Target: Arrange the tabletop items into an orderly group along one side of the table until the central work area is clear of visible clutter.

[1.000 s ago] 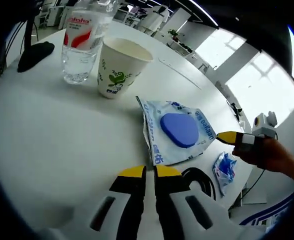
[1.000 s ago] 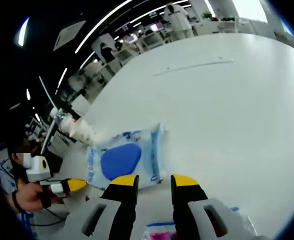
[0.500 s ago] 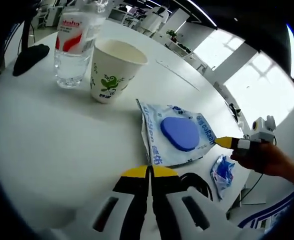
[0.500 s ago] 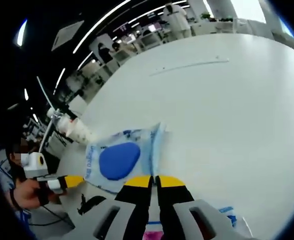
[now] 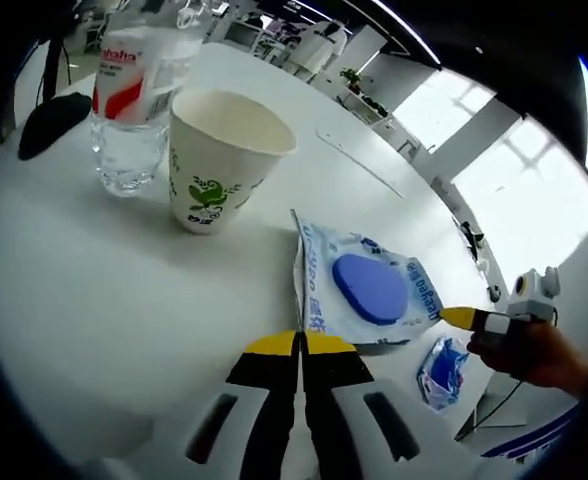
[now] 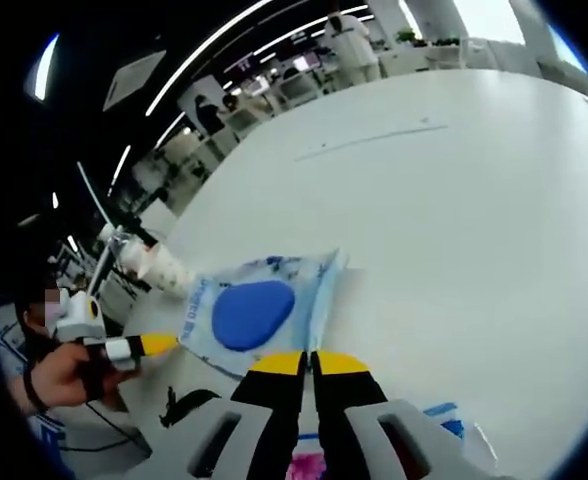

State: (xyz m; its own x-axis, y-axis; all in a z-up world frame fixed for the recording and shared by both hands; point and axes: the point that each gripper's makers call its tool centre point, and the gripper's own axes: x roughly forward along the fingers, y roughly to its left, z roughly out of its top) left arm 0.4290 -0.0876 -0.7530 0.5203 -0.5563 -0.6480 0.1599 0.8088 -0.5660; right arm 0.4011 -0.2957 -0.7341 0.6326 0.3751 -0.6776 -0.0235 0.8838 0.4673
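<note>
Both pairs of fingers have clamped opposite edges of the flat blue-and-white plastic pouch (image 5: 369, 290), now lifted.
Paper cup (image 5: 219, 160) lies beyond the pouch; left gripper (image 5: 301, 344) nearer it, right gripper (image 6: 308, 362) farther.

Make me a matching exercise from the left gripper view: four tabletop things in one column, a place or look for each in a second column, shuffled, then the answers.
Things:
1. water bottle
2. paper cup
3. flat packet
4. small wrapper

Descriptions:
A. crumpled blue, by the table's edge, near the person's hand
B. clear, with a red and white label
C. white, with a blue oval pad showing inside
D. open-topped, printed with green leaves

Pairs: 1-B, 2-D, 3-C, 4-A
</note>
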